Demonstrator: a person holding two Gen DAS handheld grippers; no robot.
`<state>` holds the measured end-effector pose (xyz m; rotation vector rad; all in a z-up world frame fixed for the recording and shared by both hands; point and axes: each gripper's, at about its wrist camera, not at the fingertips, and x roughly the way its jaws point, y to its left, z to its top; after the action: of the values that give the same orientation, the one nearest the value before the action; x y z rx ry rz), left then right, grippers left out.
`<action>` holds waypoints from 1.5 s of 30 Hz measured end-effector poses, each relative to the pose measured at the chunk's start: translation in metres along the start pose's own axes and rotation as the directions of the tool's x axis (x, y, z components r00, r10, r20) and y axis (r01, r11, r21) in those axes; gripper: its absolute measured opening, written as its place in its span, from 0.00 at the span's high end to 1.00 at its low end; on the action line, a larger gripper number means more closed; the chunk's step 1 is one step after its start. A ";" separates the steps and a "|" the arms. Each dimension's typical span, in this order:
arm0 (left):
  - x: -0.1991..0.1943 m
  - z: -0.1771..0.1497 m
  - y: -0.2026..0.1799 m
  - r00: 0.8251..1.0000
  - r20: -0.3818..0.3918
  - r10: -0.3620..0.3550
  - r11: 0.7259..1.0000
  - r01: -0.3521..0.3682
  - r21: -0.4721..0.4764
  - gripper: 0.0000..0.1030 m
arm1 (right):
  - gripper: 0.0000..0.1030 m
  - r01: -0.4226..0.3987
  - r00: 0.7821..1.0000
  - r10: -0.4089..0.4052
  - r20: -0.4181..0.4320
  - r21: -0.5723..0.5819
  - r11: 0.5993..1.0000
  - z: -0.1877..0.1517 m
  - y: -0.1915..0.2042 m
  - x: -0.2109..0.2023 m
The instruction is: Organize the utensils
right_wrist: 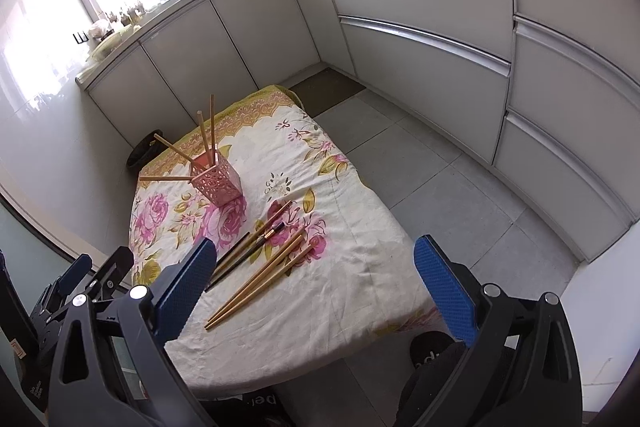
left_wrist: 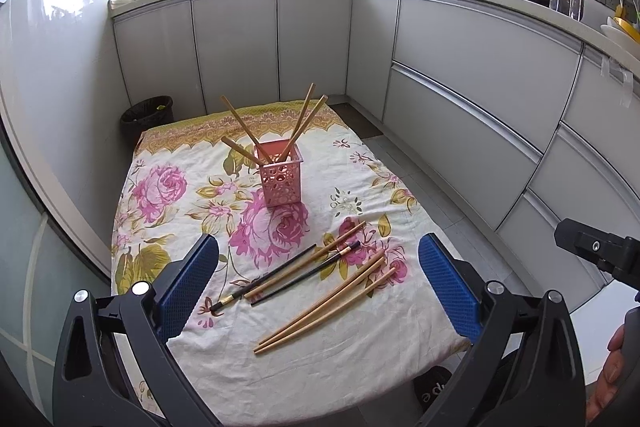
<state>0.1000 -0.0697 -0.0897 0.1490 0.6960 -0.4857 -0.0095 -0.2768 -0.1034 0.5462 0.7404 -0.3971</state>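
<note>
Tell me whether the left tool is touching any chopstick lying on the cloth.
Apart. The left wrist view shows the left tool open, raised above the loose chopsticks on the floral cloth, its blue pads gripping nothing.

Legible text is scarce. In the left wrist view, a dark slipper (left_wrist: pixel 434 389) below the near table edge bears pale letters, seen upside down, that read roughly "pe"; the rest is cut off. In the right wrist view, one dark slipper (right_wrist: pixel 434 357) shows partial letters like "adi", and a second slipper (right_wrist: pixel 260 403) shows "per" reversed. Small print on the black gripper body (right_wrist: pixel 34 393) at lower left is too small to read.
</note>
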 end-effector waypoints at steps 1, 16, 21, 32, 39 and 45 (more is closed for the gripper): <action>-0.001 0.000 0.001 1.000 -0.001 0.001 1.000 -0.001 -0.002 0.07 | 0.06 -0.005 1.000 0.006 -0.008 0.006 1.000 0.000 0.000 0.001; -0.020 -0.005 0.019 1.000 0.004 0.024 0.999 -0.024 -0.037 0.07 | 0.06 -0.045 0.999 0.045 0.006 -0.035 0.998 -0.009 0.028 -0.019; -0.005 -0.002 0.015 1.000 -0.017 -0.015 1.000 0.014 -0.007 0.07 | 0.06 -0.038 0.999 0.039 0.007 -0.032 0.999 -0.006 0.030 -0.007; 0.104 0.014 -0.010 0.987 -0.103 -0.120 0.980 0.135 0.149 0.07 | 0.06 -0.011 0.999 0.009 0.030 0.048 0.999 0.021 0.006 0.071; 0.160 0.016 -0.027 0.961 -0.202 -0.188 0.933 0.239 0.269 0.07 | 0.06 0.047 0.999 -0.048 0.004 0.082 0.996 0.033 0.004 0.115; 0.164 0.012 -0.029 0.950 -0.237 -0.205 0.895 0.280 0.347 0.07 | 0.06 0.096 0.995 -0.091 -0.038 0.155 0.983 0.013 0.006 0.120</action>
<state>0.2019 -0.1607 -0.1859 0.4812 0.8122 -0.8554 0.0809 -0.2977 -0.1803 0.6682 0.7701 -0.5387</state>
